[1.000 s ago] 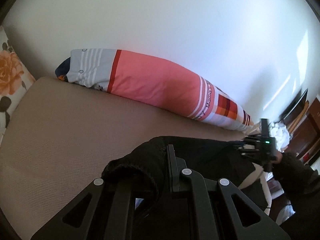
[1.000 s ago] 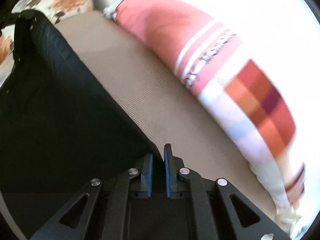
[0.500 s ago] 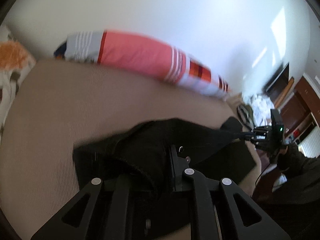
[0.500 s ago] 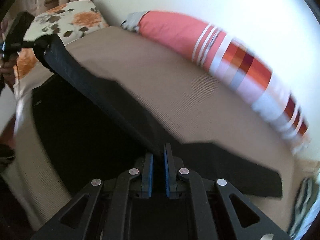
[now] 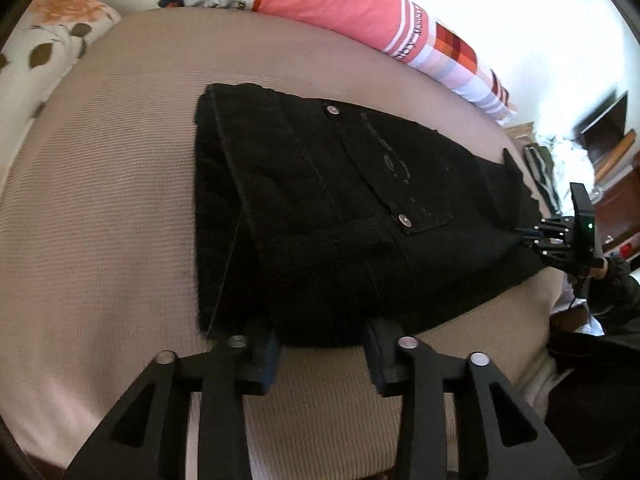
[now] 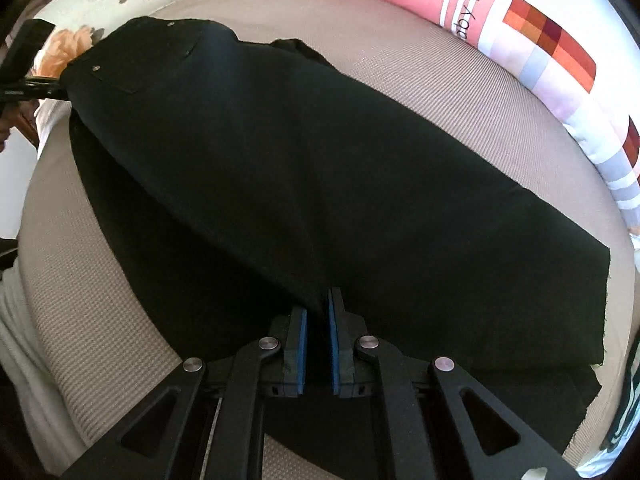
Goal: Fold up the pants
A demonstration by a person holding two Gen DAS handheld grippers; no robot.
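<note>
Left claw opening off pants; right claw pinching fabric

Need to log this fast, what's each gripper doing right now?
Left gripper: jaws opening, pants edge between them, unpinched.
Right gripper: shut on pants.

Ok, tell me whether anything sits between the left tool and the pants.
Nothing visible does. The left tool is opening right at the near edge of the black pants on the beige bed cover; only bare fabric lies between its fingers.
</note>
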